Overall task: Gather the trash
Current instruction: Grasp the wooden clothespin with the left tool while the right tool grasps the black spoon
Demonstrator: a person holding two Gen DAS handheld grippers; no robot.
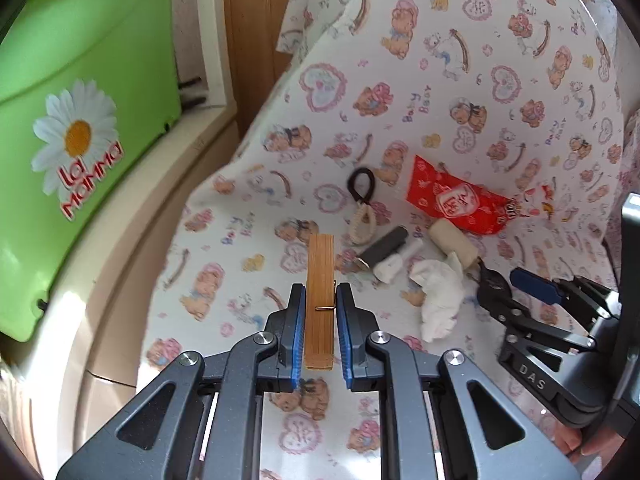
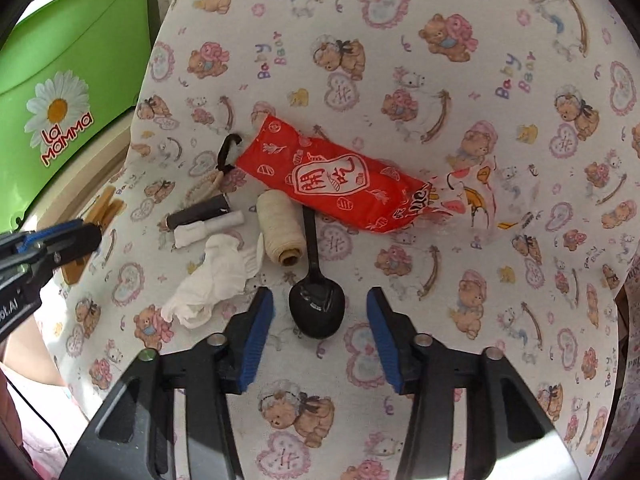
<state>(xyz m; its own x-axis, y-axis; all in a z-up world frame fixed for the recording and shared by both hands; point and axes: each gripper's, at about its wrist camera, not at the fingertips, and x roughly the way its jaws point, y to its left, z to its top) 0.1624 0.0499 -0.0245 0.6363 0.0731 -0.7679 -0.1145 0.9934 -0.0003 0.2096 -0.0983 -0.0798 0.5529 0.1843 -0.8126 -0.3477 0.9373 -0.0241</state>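
A bear-print cloth [image 2: 460, 240] covers the surface. The left gripper [image 1: 320, 300] pinches a wooden clothespin [image 1: 319, 280]; the right gripper [image 2: 320, 300] gapes around a black spoon [image 2: 316, 308]. Beyond lie crumpled tissue [image 2: 212, 280], thread spool [image 2: 278, 232], red wrapper [image 2: 332, 180], then a green bin [image 2: 72, 52].

A bed covered by a teddy-bear print sheet [image 2: 460, 240] carried everything. On it lay a red snack wrapper [image 2: 332, 180], a spool of cream thread [image 2: 278, 228] touching a black plastic spoon [image 2: 316, 300], a crumpled white tissue [image 2: 212, 280], a dark cylinder [image 2: 198, 214] beside a small white roll [image 2: 208, 228], a black-and-cream hair tie [image 2: 218, 172], and a wooden clothespin [image 1: 319, 300].
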